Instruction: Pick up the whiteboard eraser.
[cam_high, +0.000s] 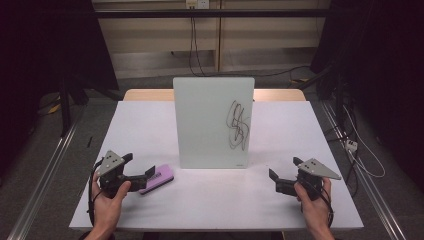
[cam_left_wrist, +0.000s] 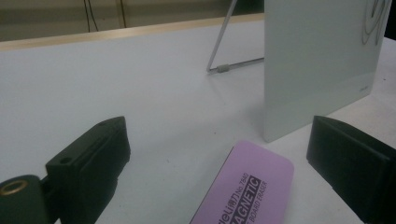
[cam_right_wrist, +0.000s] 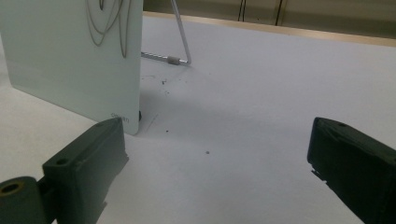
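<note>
Both hands rest low on the white worktop (cam_high: 200, 200). Left gripper (cam_high: 141, 172) has its fingers wide, either side of the purple eraser (cam_left_wrist: 247, 186) lying flat before the whiteboard (cam_high: 212, 120). Right gripper (cam_high: 283, 172) fingers wide, holding nothing.

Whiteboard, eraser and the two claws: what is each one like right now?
Whiteboard: upright on its wire stand, black scribble on its right part.
Purple eraser: flat on the table, between the left claw's jaws, not gripped.
Left claw: open, around the eraser.
Right claw: open, nothing in it.
</note>
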